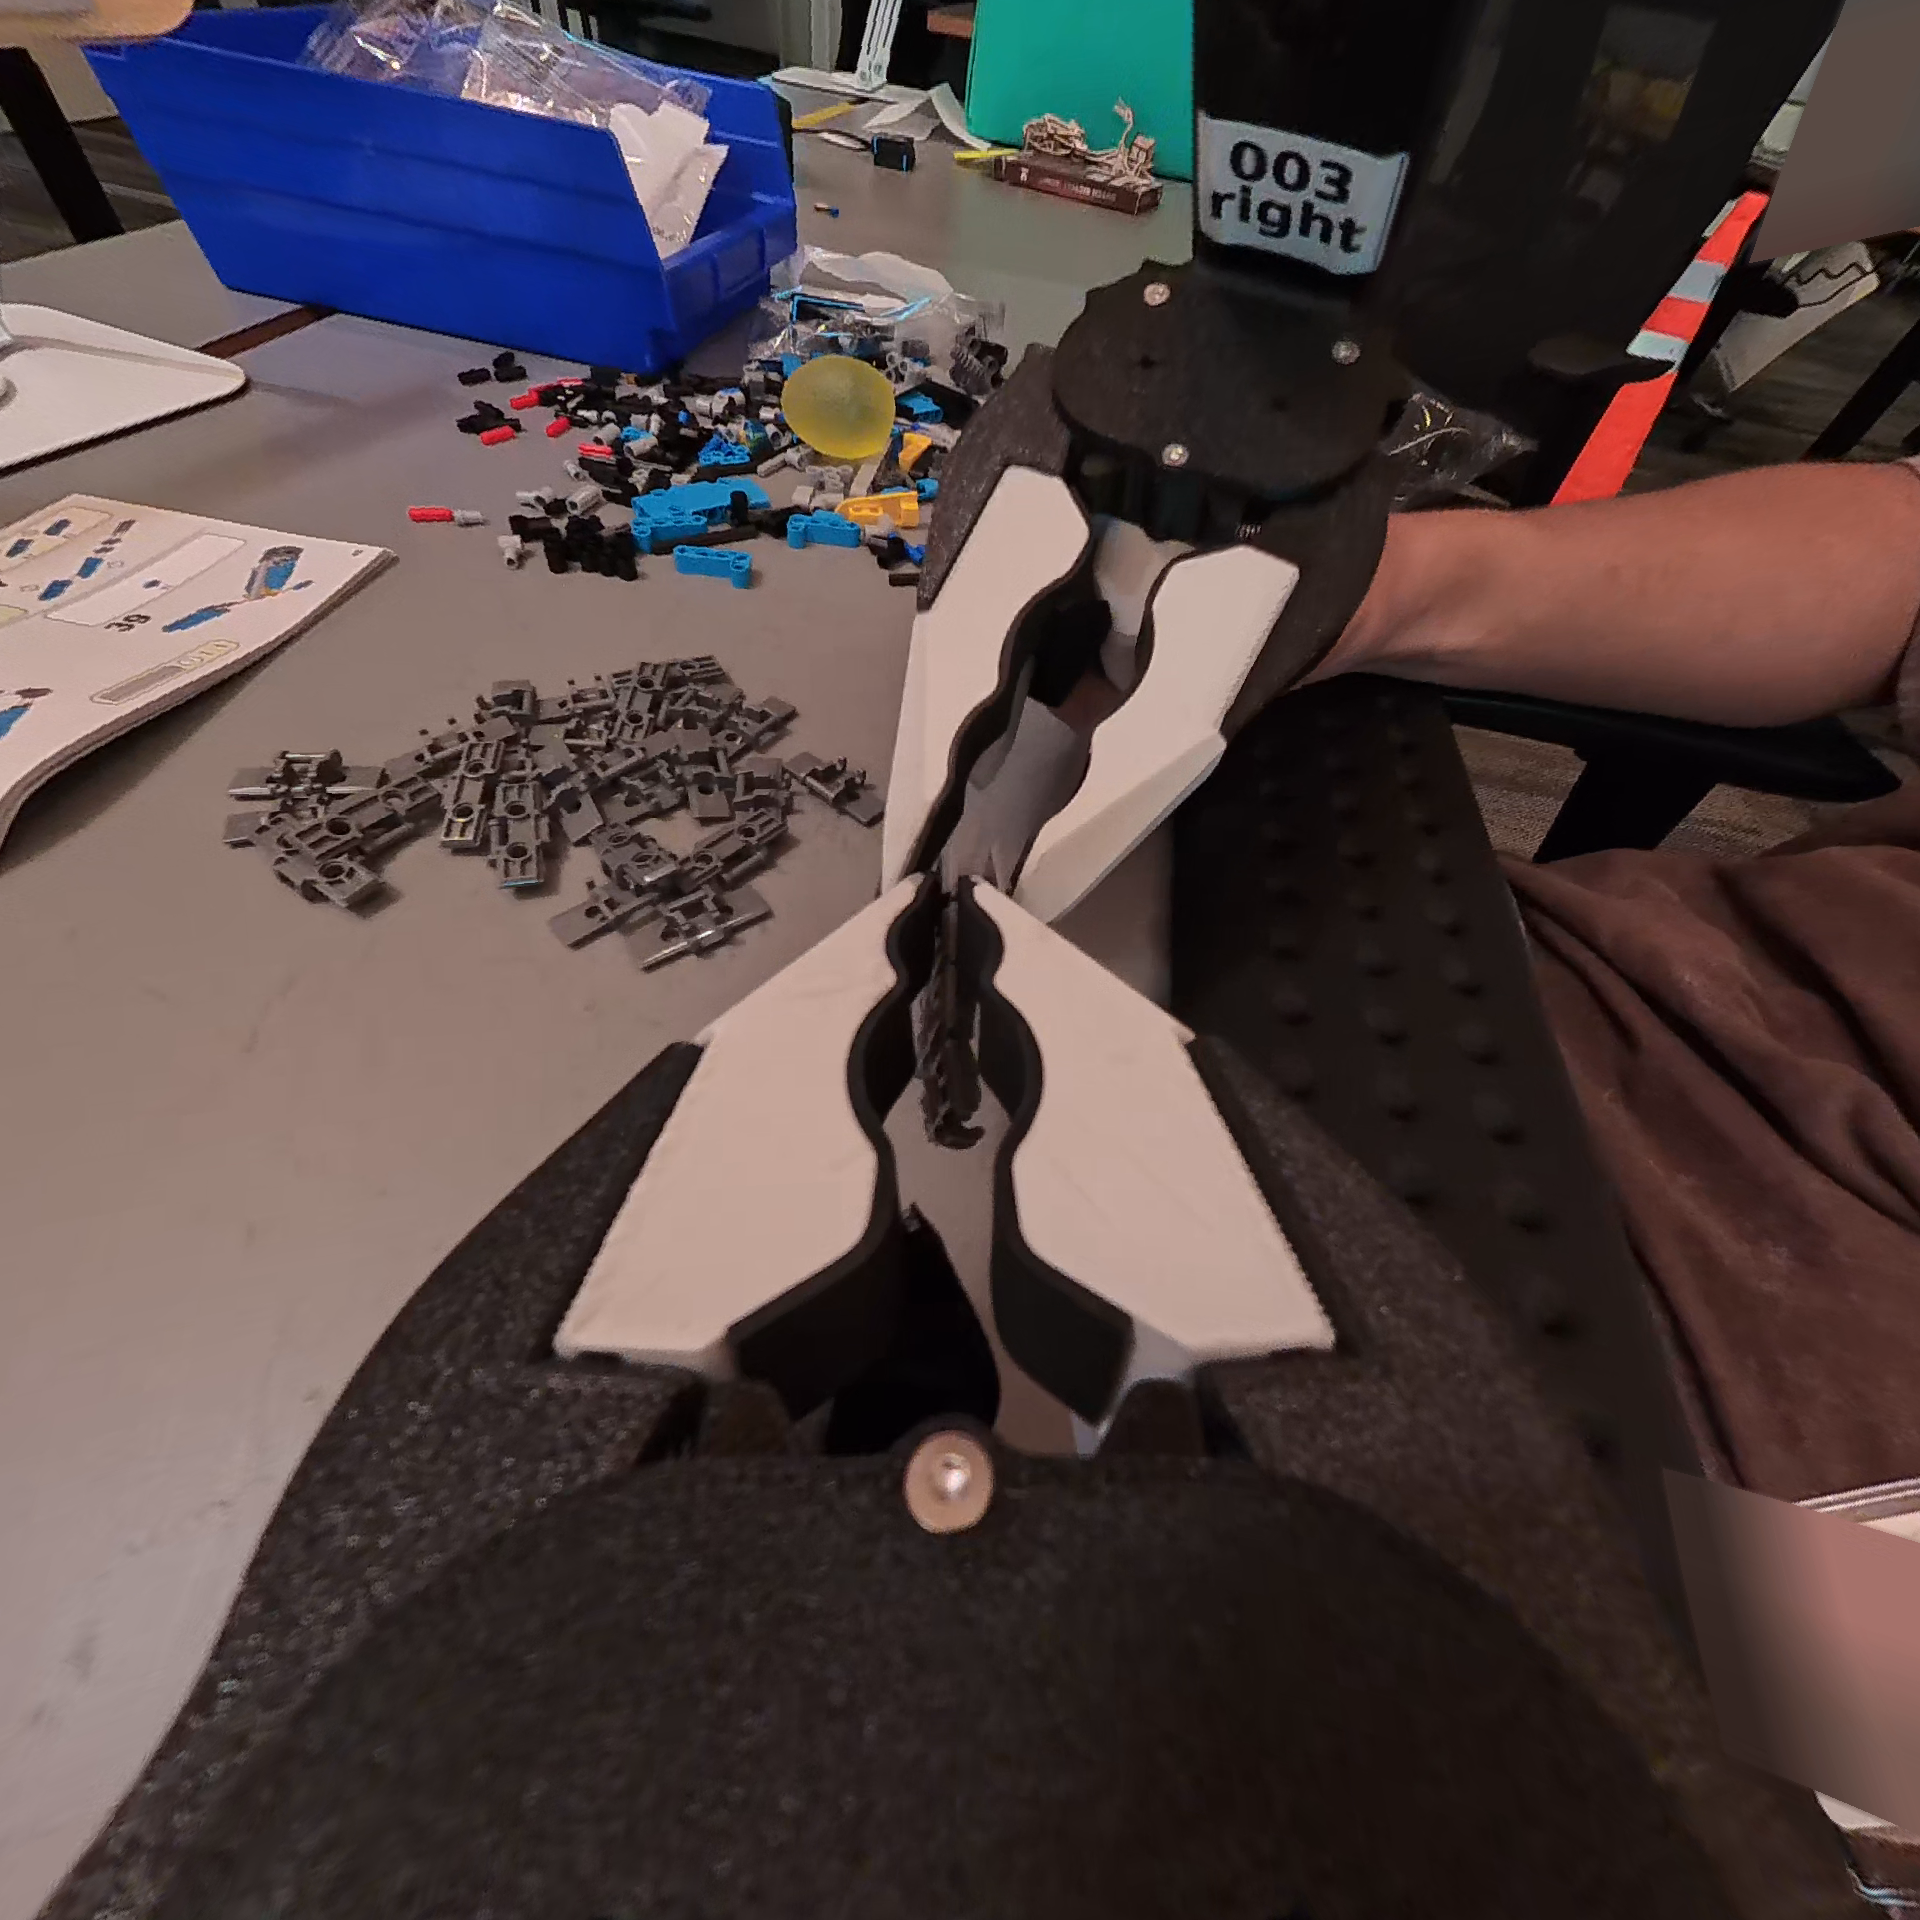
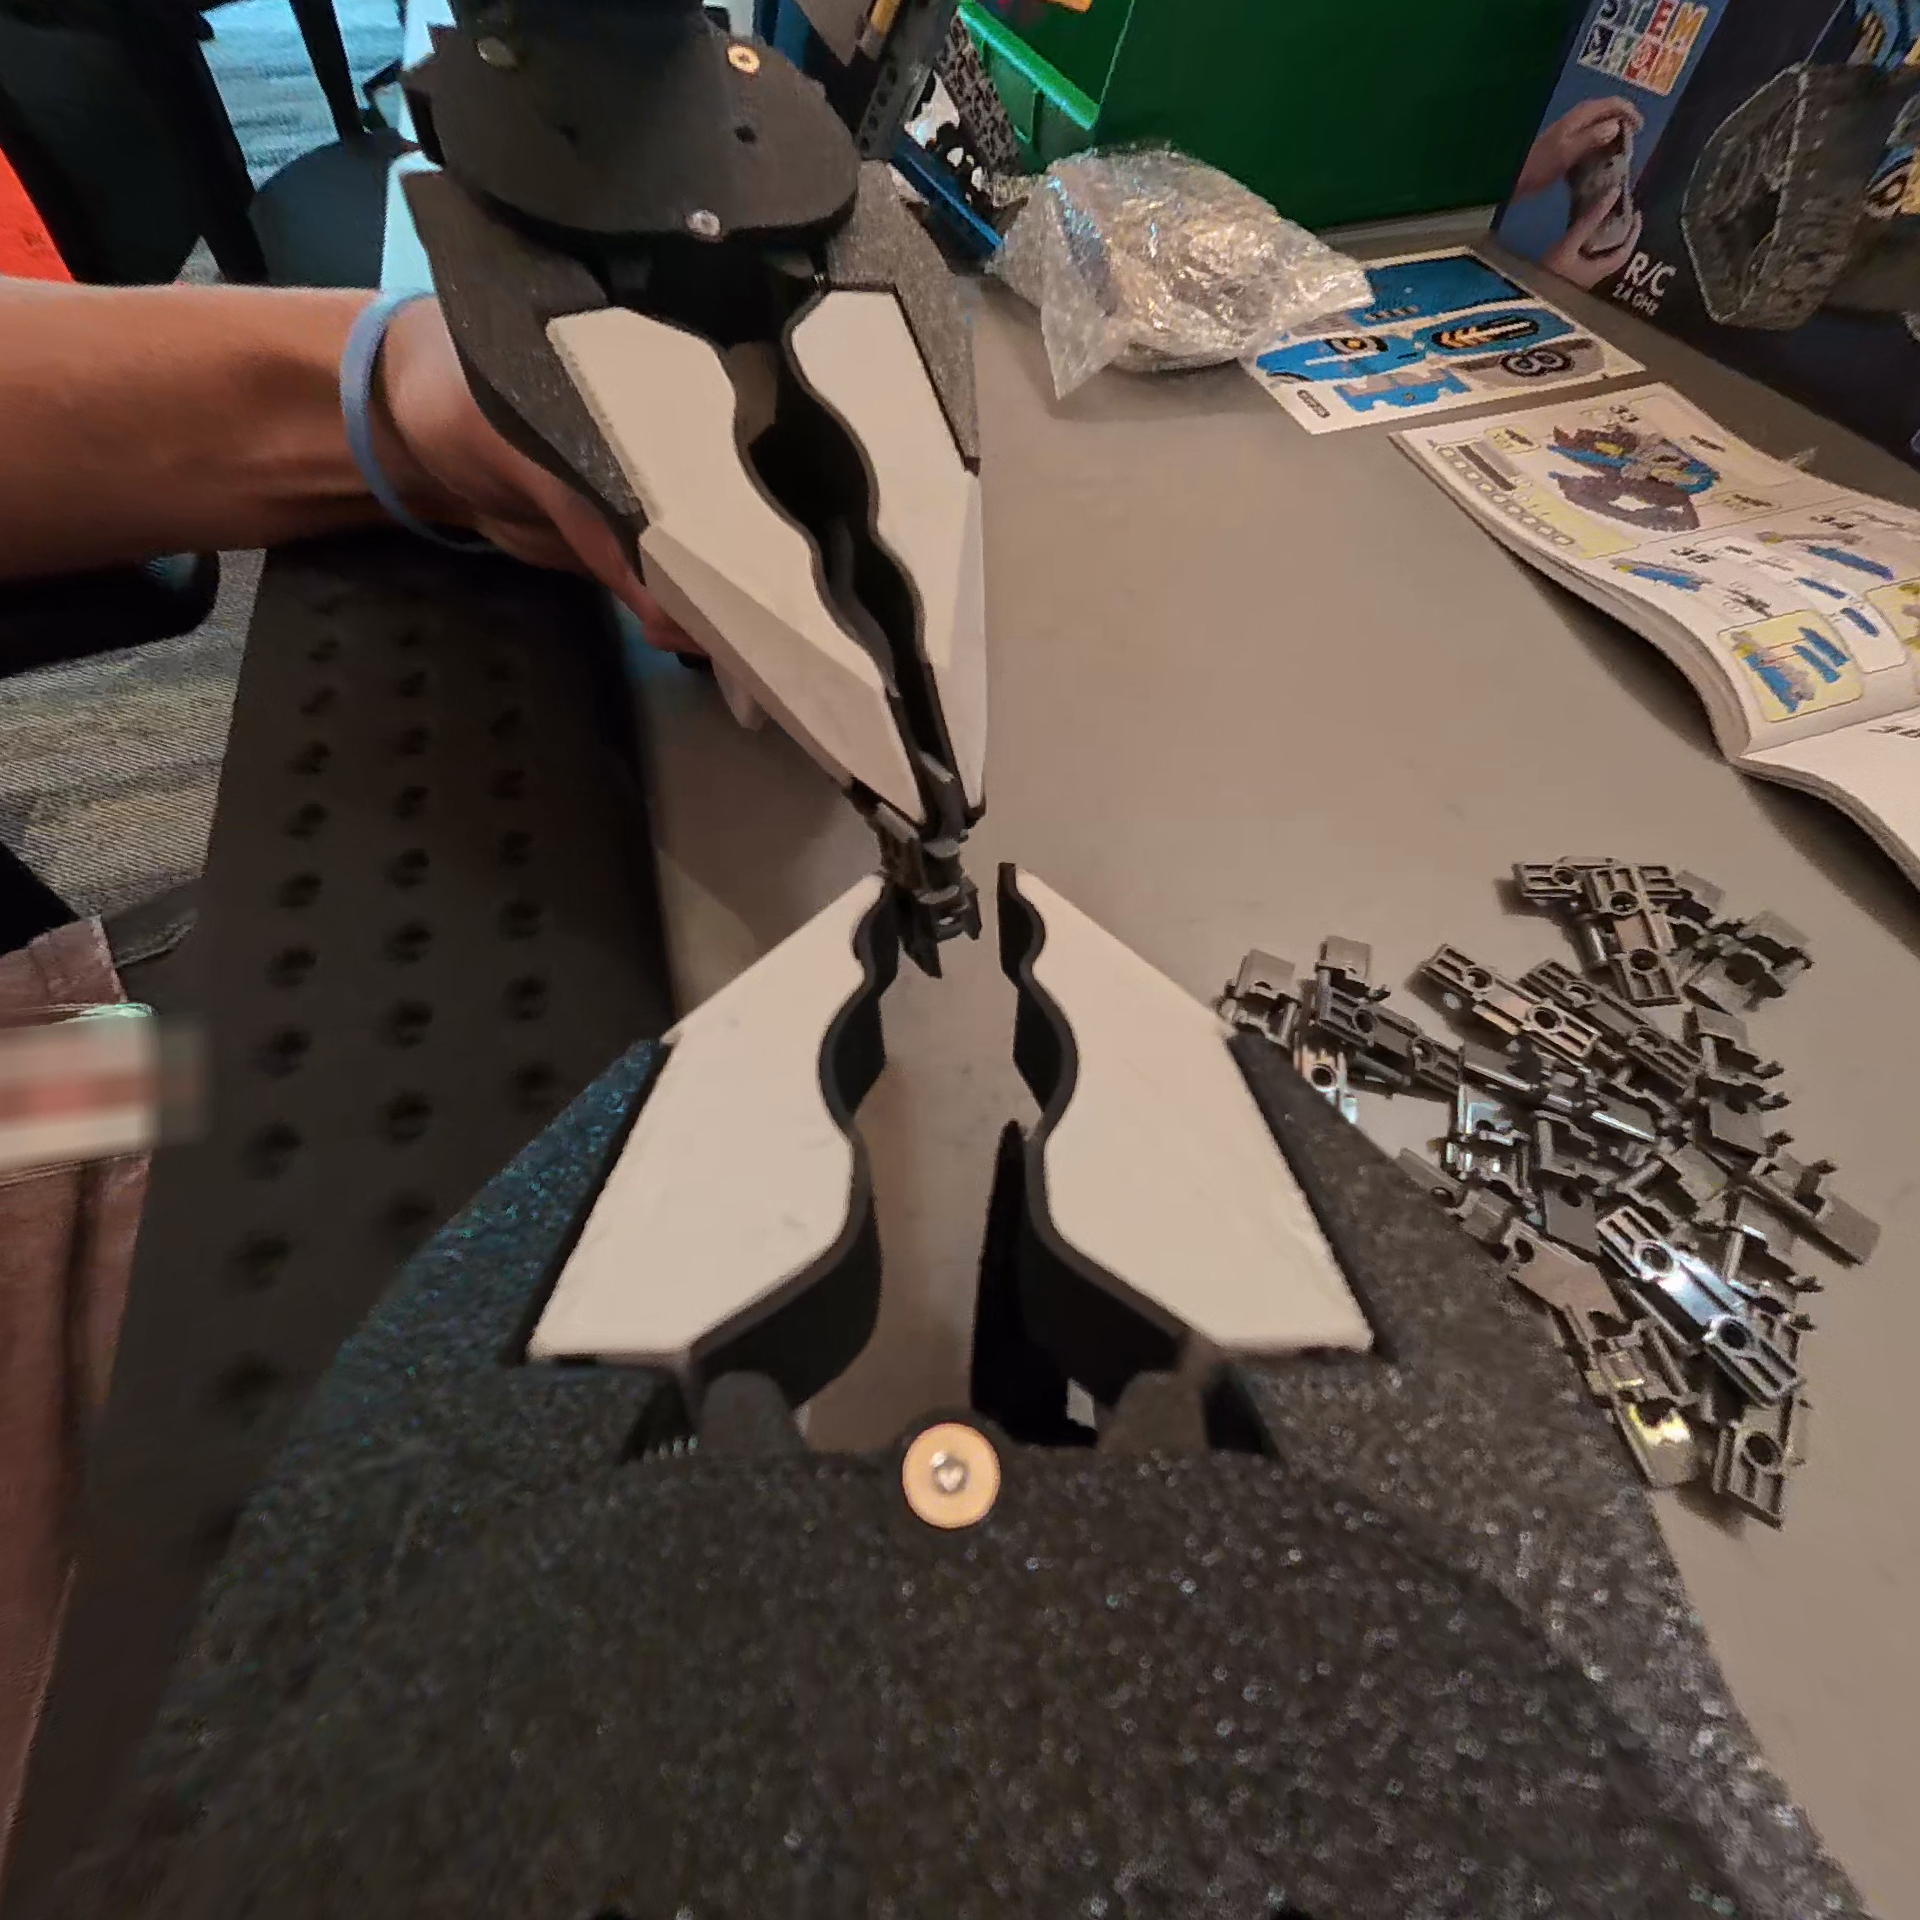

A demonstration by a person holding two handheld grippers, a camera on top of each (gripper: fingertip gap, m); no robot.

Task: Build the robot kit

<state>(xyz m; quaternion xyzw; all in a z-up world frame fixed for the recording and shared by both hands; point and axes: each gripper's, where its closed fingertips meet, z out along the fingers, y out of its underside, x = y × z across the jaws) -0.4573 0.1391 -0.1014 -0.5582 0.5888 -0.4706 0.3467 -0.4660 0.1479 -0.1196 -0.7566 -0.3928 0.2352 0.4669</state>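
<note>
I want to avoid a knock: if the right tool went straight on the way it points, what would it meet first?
Probably the dark chain of track links held in the left tool, right at the right tool tips.

Two grippers, the left gripper (image 1: 951, 904) and the right gripper (image 2: 940, 894), each with two white fingers (image 2: 727, 1132). One chain of dark links (image 1: 945, 1029) hangs between them. One heap of grey track links (image 1: 540, 790) sits on the bench (image 1: 208, 1143), too many and too tangled to count. One blue bin (image 1: 436, 197), one yellow ball (image 1: 837, 407), one open instruction booklet (image 2: 1704, 582), one sticker sheet (image 2: 1444, 348), one printed box (image 2: 1745, 177) and one bubble-wrap bundle (image 2: 1164, 260).
</note>
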